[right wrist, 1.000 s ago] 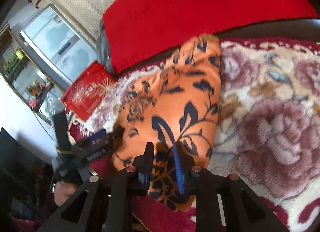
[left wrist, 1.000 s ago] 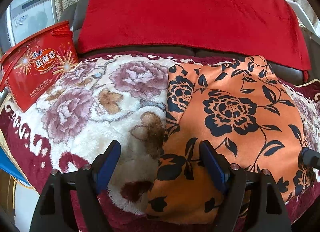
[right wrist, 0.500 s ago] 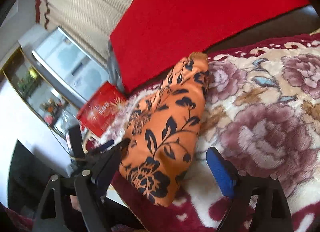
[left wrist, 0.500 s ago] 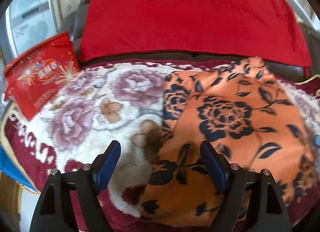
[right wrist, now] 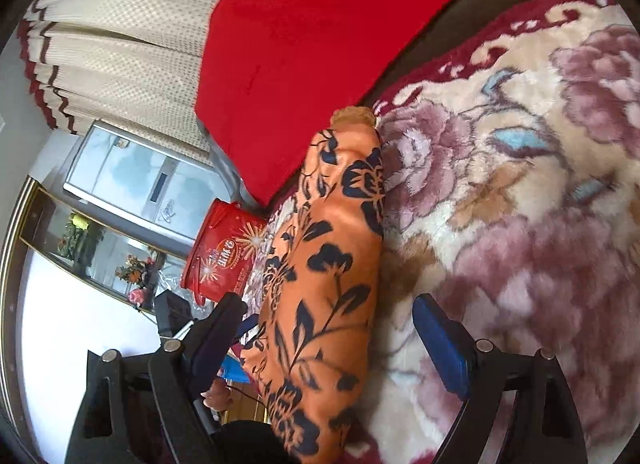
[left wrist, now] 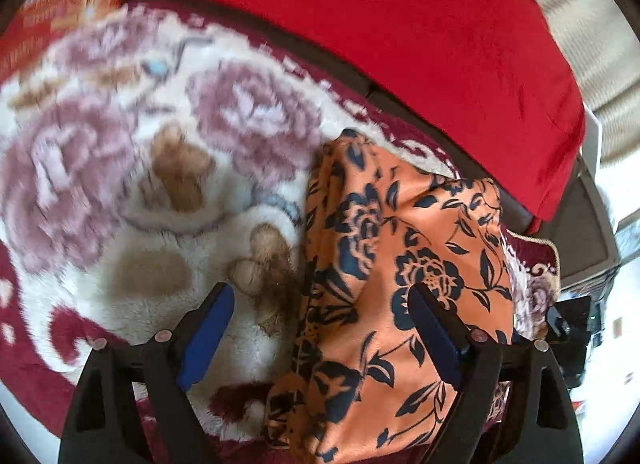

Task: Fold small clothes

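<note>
1. Your left gripper is spread wide with nothing in it, low in the frame over the cloth's left edge.
2. Right gripper is spread too, straddling the cloth at lower centre.
3. The cloth lies folded on the blanket, red tub at left.

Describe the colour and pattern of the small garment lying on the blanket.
Orange garment with a dark navy-black flower and leaf print; the left wrist view shows it best.

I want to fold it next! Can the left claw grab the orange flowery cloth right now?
Probably yes. The left claw is open, and the near edge of the orange flowery cloth lies on the blanket right between its fingers, with nothing covering it.
</note>
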Available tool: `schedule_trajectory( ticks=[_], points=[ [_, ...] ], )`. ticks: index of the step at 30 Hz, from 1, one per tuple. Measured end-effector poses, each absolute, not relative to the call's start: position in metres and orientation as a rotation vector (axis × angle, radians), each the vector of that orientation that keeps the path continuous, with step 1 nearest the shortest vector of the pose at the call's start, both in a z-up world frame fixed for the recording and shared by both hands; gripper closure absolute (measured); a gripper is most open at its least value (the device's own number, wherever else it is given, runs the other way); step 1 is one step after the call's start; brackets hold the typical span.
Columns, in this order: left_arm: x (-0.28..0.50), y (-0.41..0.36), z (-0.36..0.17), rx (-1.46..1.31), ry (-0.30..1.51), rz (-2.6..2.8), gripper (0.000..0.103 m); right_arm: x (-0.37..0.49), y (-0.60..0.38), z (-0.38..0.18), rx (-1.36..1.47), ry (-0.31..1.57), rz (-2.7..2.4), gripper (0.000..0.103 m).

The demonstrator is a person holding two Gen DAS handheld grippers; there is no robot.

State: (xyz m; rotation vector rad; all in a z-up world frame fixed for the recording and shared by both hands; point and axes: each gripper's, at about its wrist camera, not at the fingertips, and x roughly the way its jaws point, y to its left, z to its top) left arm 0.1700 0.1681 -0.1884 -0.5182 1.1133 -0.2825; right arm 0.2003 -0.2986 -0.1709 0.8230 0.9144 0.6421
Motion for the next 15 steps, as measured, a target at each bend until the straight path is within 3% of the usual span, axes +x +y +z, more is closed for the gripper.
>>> schedule_trajectory(
  ticks=[4,10,15],
  points=[
    [0.174,0.157,-0.212,-0.527,1.192,-0.351,0.014,0.219,-0.287,-0.181,0.834,0.959,0.666,0.014],
    [0.17,0.132,-0.214,-0.624,1.171,-0.564,0.011,0.227,-0.264,-0.185,0.814,0.962,0.688,0.014],
    [0.167,0.108,-0.214,-0.548,1.139,-0.526,0.011,0.234,-0.246,-0.189,0.789,0.957,0.677,0.014]
  ],
)
